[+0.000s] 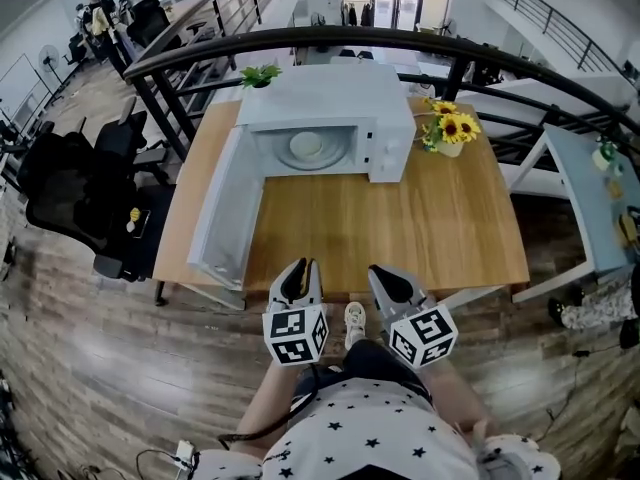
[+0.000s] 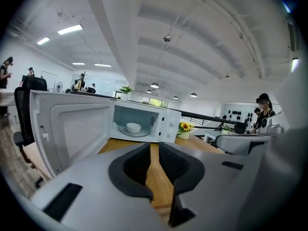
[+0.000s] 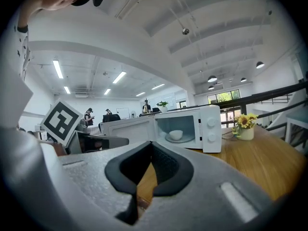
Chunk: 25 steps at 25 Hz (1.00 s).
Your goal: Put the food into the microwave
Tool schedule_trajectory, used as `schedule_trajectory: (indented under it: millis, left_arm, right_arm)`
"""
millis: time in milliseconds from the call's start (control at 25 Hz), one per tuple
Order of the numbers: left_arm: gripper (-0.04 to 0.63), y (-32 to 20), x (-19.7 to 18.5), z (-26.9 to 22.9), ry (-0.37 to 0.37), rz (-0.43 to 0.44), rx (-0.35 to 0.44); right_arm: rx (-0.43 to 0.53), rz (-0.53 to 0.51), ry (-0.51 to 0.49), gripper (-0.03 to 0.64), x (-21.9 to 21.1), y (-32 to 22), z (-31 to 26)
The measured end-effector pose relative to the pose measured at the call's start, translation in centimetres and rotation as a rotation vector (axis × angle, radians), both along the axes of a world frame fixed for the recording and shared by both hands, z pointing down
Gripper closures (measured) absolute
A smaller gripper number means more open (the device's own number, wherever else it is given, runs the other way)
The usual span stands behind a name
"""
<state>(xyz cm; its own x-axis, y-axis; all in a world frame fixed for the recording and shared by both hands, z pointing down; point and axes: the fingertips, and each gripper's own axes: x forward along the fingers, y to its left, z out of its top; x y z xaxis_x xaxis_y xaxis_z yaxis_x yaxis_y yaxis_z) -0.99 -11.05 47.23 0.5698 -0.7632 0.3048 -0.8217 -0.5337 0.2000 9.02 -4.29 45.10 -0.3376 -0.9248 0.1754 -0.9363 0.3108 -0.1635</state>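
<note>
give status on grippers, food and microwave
Left gripper and right gripper both shut, empty. Small white bowl sits inside white microwave oven; its door open. Nothing in the way.

The white box-shaped microwave (image 1: pixel 330 118) looks like smooth painted metal with a soft shine. Its open door (image 1: pixel 222 213) looks the same. The small white bowl (image 1: pixel 306 145) inside is glossy, like china. The round plate (image 2: pixel 146 132) under it looks like glass. The light brown wooden surface (image 1: pixel 400 228) is smooth, with fine grain lines and a faint shine. The grey-brown plank floor (image 1: pixel 80 368) looks like rougher wood. The curved black railing (image 1: pixel 300 40) is shiny metal. The left tongs (image 1: pixel 298 268) and right tongs (image 1: pixel 388 276) have matt grey plastic shells and dull black pads (image 2: pixel 130 167) that look like rubber. The white shirt with black stars (image 1: pixel 370 433) is soft cloth.
</note>
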Motion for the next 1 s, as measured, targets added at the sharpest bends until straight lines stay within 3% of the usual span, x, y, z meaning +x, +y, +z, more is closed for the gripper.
schedule_trajectory:
  millis: [280, 1000]
  left_arm:
    - [0.578, 2.7, -1.7, -1.7, 0.029, 0.028, 0.012]
    - [0.588, 4.8, -2.2, -1.9, 0.051, 0.059, 0.001]
  right_arm:
    - [0.015, -0.013, 0.002, 0.612, -1.6, 1.6, -1.2]
    - [-0.007, -0.06, 0.032, 0.612, -3.2, 3.1, -0.9]
